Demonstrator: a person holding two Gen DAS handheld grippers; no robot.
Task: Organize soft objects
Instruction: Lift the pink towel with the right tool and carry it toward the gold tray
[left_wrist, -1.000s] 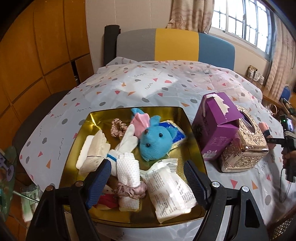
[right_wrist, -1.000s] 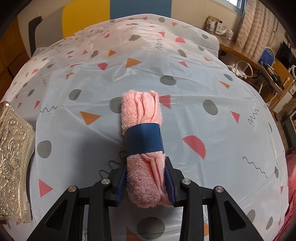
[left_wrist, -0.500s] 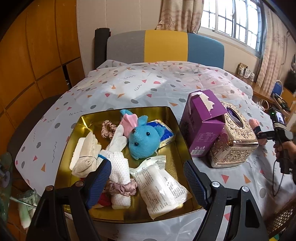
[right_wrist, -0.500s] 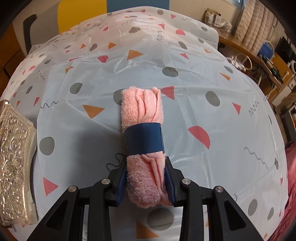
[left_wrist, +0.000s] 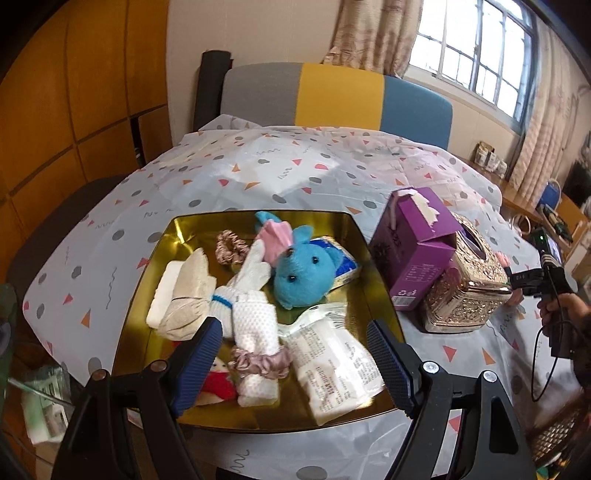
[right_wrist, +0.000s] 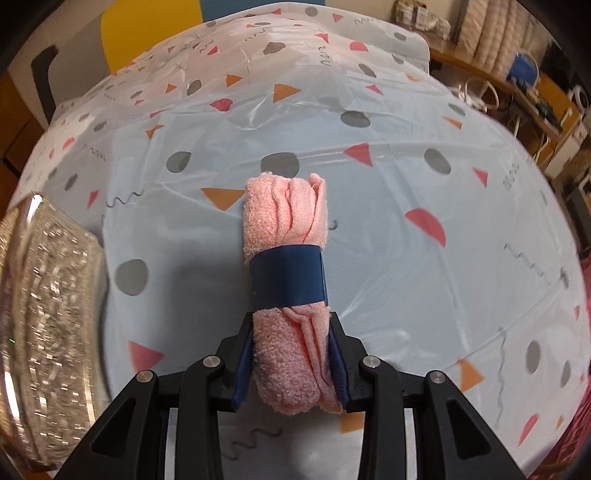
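A gold tray (left_wrist: 380, 295) on the table holds a blue plush toy (left_wrist: 303, 275), a white mesh roll (left_wrist: 255, 325), two satin scrunchies (left_wrist: 231, 247), a beige cloth bundle (left_wrist: 188, 295), a packet of white pads (left_wrist: 332, 373) and a small red-and-white toy (left_wrist: 218, 384). My left gripper (left_wrist: 295, 362) stands open over the tray's near edge with nothing between its fingers. My right gripper (right_wrist: 291, 362) is shut on a rolled pink towel (right_wrist: 286, 218) with a dark blue band, held above the patterned tablecloth (right_wrist: 406, 166).
A purple carton (left_wrist: 413, 247) and an ornate golden tissue box (left_wrist: 469, 291) stand right of the tray; the golden tissue box (right_wrist: 48, 332) also fills the right wrist view's left edge. A hand (left_wrist: 565, 310) holds the other gripper at far right. A colour-block chair back (left_wrist: 332, 96) is behind.
The left wrist view has pulled back and swung a little, so the tray sits farther off. My right gripper carried the pink towel leftward, nearer the golden tissue box.
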